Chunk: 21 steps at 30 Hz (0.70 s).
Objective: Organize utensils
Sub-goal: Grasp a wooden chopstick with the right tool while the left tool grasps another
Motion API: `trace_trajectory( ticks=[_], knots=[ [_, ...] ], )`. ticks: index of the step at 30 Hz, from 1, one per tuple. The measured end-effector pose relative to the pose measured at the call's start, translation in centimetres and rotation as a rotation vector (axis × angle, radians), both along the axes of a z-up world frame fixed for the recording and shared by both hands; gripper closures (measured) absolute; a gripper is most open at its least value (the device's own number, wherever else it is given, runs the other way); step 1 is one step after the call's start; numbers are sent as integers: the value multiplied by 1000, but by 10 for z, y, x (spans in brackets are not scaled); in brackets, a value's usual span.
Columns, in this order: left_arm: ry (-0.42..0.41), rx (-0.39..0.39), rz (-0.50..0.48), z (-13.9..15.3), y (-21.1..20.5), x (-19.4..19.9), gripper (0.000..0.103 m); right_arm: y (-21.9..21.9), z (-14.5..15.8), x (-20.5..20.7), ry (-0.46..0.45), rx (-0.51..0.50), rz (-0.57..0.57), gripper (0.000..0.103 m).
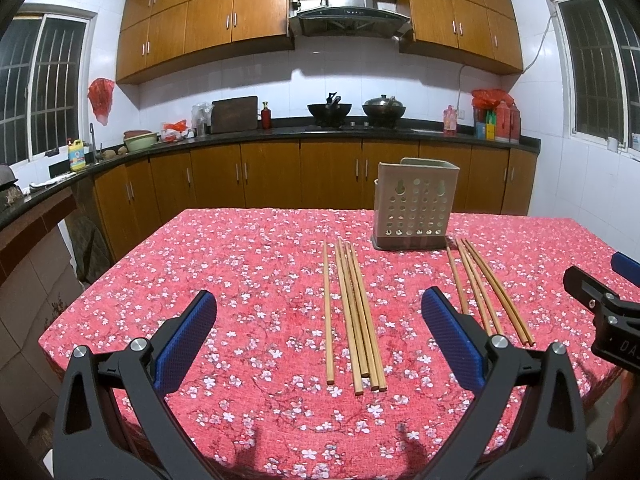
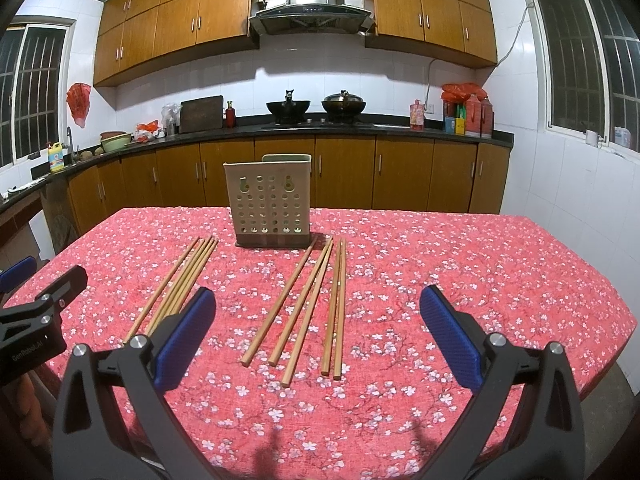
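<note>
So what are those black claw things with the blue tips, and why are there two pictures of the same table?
Those claws are grabbing tools. A person holds one in each hand, and each has a little camera looking out along its two fingers. That is why you get two pictures: one from the left gripper and one from the right gripper. Both are wide open and hold nothing.

Below them is a table with a red flowery tablecloth. On it lie two bunches of wooden chopsticks: the left bunch and the right bunch. Behind them stands a beige holder with holes, upright. It looks like the place where the chopsticks should go.
</note>
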State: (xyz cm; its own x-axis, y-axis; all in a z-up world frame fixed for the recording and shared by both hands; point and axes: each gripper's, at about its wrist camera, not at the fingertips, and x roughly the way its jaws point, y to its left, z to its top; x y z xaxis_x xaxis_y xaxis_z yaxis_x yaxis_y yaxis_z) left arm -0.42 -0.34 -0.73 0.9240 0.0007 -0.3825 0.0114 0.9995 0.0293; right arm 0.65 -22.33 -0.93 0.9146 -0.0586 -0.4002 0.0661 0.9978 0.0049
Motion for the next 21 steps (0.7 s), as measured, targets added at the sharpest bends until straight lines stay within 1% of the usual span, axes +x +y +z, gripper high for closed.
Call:
trace_trajectory(
  ticks=[3,4,7,10,12,13,14,15,16,17,18,19,20,21],
  knots=[
    [36,-3,20,-6,5,12,2,-3,-5,6,22,8,-5,4],
    [42,-6,22,-7,4,14,2,-7,-9,12,46,21,-11,4],
    [122,-20,68,-15,16,33,2,-17,-15,25,99,52,-30,4],
    [174,-29,106,-21,27,47,2,-24,-24,41,149,65,-45,4],
    [197,-33,113,-23,32,54,2,-27,-29,53,189,52,-56,7],
    [205,-33,115,-23,33,56,2,-28,-32,58,205,46,-60,16],
    [218,-34,114,-24,35,60,2,-29,-36,64,225,41,-62,29],
    [234,-39,111,-25,37,64,2,-30,-39,70,248,39,-66,35],
    [252,-47,107,-27,40,68,2,-32,-43,78,283,50,-69,46],
    [265,-54,103,-28,41,72,2,-36,-46,84,312,70,-66,53],
    [278,-61,99,-29,43,75,2,-40,-51,92,347,104,-60,56],
    [287,-64,97,-31,43,77,2,-42,-52,98,369,123,-58,63],
    [301,-69,93,-33,43,81,2,-44,-54,103,389,140,-55,68],
    [314,-72,87,-34,44,84,2,-46,-58,109,415,155,-53,69]
  ],
)
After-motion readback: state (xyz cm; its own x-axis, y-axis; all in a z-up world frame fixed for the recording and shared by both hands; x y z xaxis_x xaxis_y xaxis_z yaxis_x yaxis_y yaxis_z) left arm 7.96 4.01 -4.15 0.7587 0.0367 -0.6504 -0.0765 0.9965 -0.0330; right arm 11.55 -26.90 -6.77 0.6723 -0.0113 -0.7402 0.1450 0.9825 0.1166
